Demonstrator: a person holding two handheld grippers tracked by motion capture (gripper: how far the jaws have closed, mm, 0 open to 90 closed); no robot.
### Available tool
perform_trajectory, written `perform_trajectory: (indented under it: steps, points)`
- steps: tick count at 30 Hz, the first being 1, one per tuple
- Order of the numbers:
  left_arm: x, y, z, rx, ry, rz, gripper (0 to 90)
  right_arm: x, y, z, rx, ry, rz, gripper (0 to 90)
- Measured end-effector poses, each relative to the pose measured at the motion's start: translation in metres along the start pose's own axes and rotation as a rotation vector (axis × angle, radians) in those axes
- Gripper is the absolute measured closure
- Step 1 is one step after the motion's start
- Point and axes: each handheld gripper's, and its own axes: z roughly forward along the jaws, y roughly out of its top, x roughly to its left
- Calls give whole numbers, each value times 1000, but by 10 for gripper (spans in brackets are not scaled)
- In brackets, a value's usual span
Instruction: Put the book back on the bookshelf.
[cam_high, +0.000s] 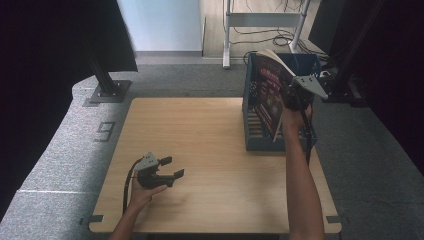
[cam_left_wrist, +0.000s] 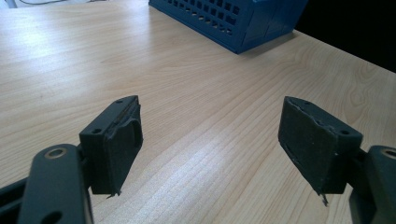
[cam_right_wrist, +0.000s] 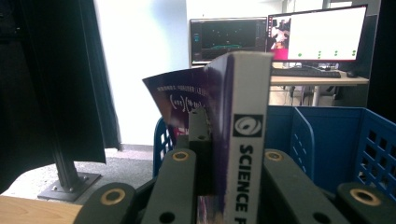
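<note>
Right gripper (cam_right_wrist: 219, 186) clamps the book (cam_right_wrist: 243, 140) by its spine, holding it upright over the blue crate (cam_high: 260, 135) at the table's (cam_high: 200, 150) far right edge. Left gripper (cam_high: 167, 167) rests near the front left, spread wide with nothing between; bare wood all around it.
</note>
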Motion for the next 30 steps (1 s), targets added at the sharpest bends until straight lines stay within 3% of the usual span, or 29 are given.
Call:
perform_trajectory:
  steps: [14,20,30]
  points:
    - [2,-1,0,2,0,-4,219,6,-7,27,-3,-26,17,818]
    - [4,-1,-2,-4,2,-7,219,10,-20,39,23,-32,-5,818]
    - [5,-1,-4,-9,3,-12,219,17,-39,50,13,-10,-18,817]
